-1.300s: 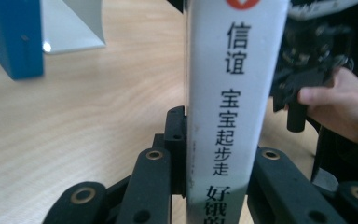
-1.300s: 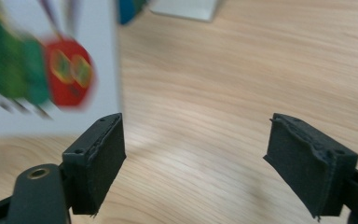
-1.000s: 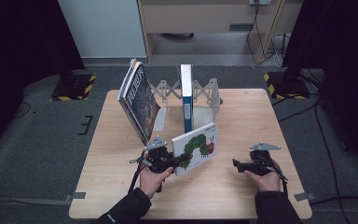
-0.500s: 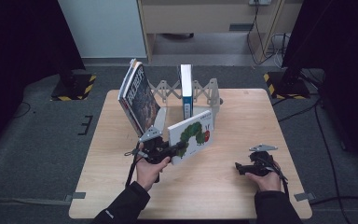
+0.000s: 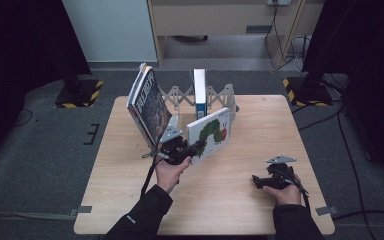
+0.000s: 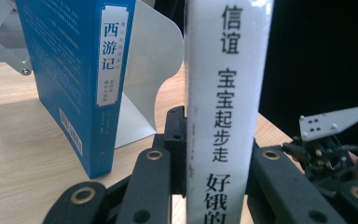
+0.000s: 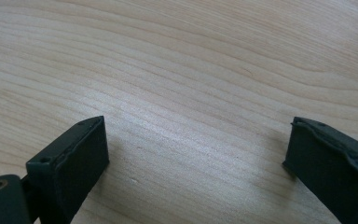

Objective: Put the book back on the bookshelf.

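Observation:
A white picture book with a green caterpillar on its cover (image 5: 210,132) is held upright above the table, and my left gripper (image 5: 192,149) is shut on its lower edge. In the left gripper view its white spine (image 6: 223,107) stands between the black jaws of my left gripper (image 6: 216,154). A blue book (image 5: 199,92) (image 6: 81,79) stands upright just behind it. My right gripper (image 5: 256,181) rests low at the front right. Its jaws have just been opening and nothing is between them; in its own view my right gripper (image 7: 196,149) has bare wood under it.
A dark-covered book (image 5: 150,105) leans at the back left of the wooden table (image 5: 250,215). A grey folding rack (image 5: 220,95) with a white bookend (image 6: 144,70) holds the blue book. Dark floor surrounds the table.
My left gripper has lifted the caterpillar book and carried it farther back toward the rack. The right hand has stayed in place.

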A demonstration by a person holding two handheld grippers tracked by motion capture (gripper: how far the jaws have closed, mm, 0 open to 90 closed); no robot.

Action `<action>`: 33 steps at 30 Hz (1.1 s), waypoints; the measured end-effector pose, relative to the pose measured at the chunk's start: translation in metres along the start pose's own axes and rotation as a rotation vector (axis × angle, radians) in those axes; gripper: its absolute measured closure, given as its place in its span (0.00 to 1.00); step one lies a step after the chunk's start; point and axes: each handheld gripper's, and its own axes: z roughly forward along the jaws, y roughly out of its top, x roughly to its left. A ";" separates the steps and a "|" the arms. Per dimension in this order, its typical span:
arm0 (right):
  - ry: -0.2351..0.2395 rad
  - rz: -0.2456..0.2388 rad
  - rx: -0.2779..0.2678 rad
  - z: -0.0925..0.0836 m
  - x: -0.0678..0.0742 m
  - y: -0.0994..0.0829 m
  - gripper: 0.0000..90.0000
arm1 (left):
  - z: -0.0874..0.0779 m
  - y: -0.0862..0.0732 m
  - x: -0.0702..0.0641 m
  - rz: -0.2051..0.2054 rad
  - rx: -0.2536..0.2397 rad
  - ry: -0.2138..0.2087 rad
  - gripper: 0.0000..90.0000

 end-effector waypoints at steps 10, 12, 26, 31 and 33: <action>0.002 -0.005 -0.052 0.003 0.001 -0.005 0.01 | 0.020 0.006 0.003 0.024 -0.013 0.067 0.83; 0.001 -0.006 -0.060 0.003 0.001 -0.006 0.00 | 0.024 0.007 0.003 0.024 -0.015 0.071 0.83; 0.000 -0.003 -0.081 0.003 0.002 -0.009 0.00 | 0.054 0.004 -0.001 0.054 -0.017 0.142 0.83; 0.000 -0.003 -0.081 0.003 0.002 -0.009 0.00 | 0.063 0.004 0.001 0.057 -0.019 0.166 0.83; 0.000 -0.003 -0.081 0.003 0.002 -0.009 0.00 | 0.066 0.003 0.002 0.052 -0.018 0.171 0.83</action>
